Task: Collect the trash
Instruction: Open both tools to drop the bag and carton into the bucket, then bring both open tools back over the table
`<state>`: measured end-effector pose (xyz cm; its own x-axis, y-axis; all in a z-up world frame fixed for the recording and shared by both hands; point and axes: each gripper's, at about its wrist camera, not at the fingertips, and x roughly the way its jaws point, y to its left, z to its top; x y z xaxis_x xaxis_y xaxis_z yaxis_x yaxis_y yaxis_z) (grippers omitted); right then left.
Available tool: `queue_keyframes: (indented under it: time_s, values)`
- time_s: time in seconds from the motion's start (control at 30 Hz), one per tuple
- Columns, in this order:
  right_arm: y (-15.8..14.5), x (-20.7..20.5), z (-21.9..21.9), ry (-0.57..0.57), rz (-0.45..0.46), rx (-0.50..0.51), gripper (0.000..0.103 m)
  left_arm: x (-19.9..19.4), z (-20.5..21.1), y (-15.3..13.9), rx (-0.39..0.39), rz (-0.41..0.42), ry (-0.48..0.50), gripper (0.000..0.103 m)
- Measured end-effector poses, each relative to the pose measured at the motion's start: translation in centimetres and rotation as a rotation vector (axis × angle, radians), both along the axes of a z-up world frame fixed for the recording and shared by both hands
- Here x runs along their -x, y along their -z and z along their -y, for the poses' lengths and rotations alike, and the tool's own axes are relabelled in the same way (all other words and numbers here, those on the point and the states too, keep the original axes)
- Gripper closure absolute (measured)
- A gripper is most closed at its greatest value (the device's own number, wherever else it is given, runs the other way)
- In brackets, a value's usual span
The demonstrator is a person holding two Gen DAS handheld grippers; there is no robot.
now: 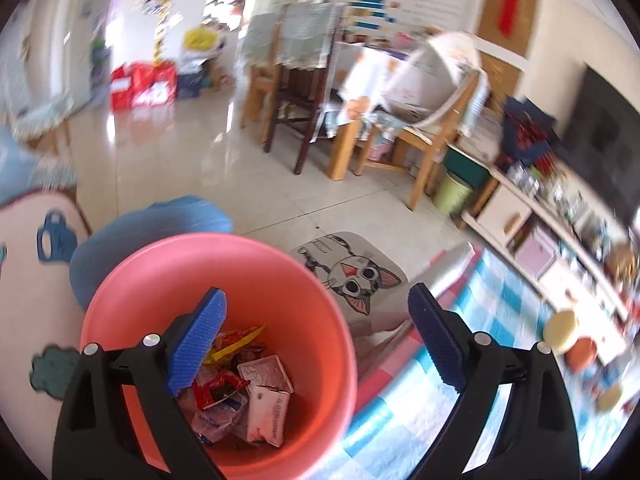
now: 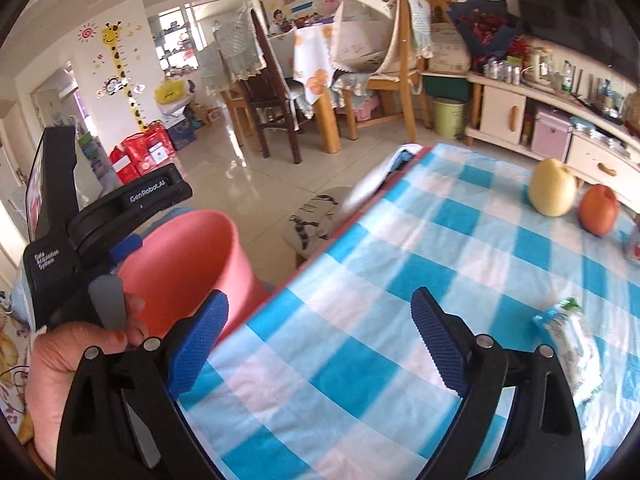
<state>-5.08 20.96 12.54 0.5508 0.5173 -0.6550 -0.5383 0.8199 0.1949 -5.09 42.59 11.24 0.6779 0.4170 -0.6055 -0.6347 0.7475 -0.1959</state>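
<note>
A pink bin [image 1: 224, 280] stands on the floor beside the table, and crumpled wrappers and cartons [image 1: 248, 396] lie at its bottom. My left gripper [image 1: 316, 344] hangs open above the bin's mouth with nothing between its fingers. In the right wrist view the same bin [image 2: 188, 264] shows at the table's left edge, with a hand [image 2: 72, 360] holding the left gripper beside it. My right gripper [image 2: 318, 344] is open and empty over the blue checked tablecloth [image 2: 360, 280]. A green and white wrapper [image 2: 572, 340] lies on the cloth to its right.
A yellow pear [image 2: 552, 188] and an orange fruit [image 2: 598, 210] sit at the table's far side. A blue stool [image 1: 160, 224] stands behind the bin, a cat mat [image 1: 348, 268] on the floor. Wooden chairs [image 2: 384, 92], a green bin [image 2: 448, 118] and a low cabinet [image 2: 540, 120] lie beyond.
</note>
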Motion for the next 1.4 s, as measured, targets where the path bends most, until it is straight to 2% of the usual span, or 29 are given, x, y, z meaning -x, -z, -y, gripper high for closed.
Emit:
queue_keyframes:
  time_s: [0.23, 0.43, 0.63, 1.03, 1.4]
  values:
    - [-0.3, 2.3, 5.7, 0.093, 0.039, 0.024, 0.011, -0.6, 6.6, -0.8, -0.122, 0.015, 0.166, 0.005]
    - [-0.4, 4.0, 9.4, 0.171, 0.067, 0.029, 0.011, -0.5, 11.0, -1.1, -0.133, 0.029, 0.274, 0.004]
    - [-1.2, 5.5, 11.8, 0.229, 0.094, 0.038, 0.011, -0.2, 13.3, -1.4, -0.15, 0.039, 0.323, 0.004]
    - [-2.2, 8.9, 14.9, 0.242, 0.189, 0.075, 0.011, 0.0, 18.8, -0.5, -0.224, -0.004, 0.417, 0.004]
    - [-1.9, 9.1, 18.2, 0.271, 0.214, 0.075, 0.011, -0.6, 22.1, 0.8, -0.266, -0.036, 0.48, 0.004]
